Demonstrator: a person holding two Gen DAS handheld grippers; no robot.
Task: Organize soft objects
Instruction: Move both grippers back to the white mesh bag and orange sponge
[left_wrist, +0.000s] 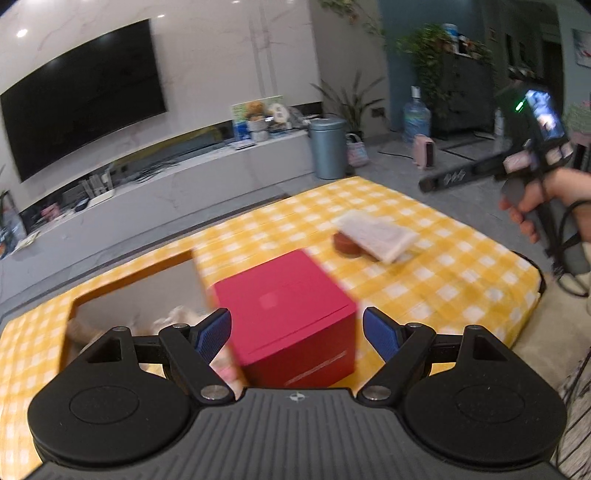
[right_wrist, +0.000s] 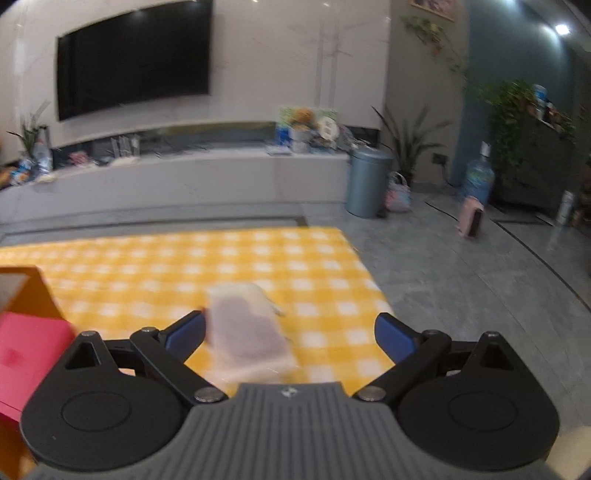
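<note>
A white soft pouch (left_wrist: 376, 236) lies on the yellow checked tablecloth (left_wrist: 461, 280), partly over a red-brown round thing (left_wrist: 345, 246). In the right wrist view the pouch (right_wrist: 247, 328) shows a dark shape through it and sits just ahead of my open right gripper (right_wrist: 291, 334), nearer its left pad. My left gripper (left_wrist: 297, 332) is open above a red box (left_wrist: 291, 310), holding nothing. Left of it stands an open orange box (left_wrist: 136, 291) with pale plush things (left_wrist: 177, 317) inside, blurred. A hand holds the right gripper (left_wrist: 424, 184) in the air past the pouch.
The red box (right_wrist: 26, 354) and orange box (right_wrist: 29, 291) stand at the table's left. The table's far and right edges drop to a grey floor. Beyond are a TV bench (right_wrist: 221, 173), a grey bin (right_wrist: 367, 184), a water jug (right_wrist: 478, 181) and a pink heater (right_wrist: 471, 218).
</note>
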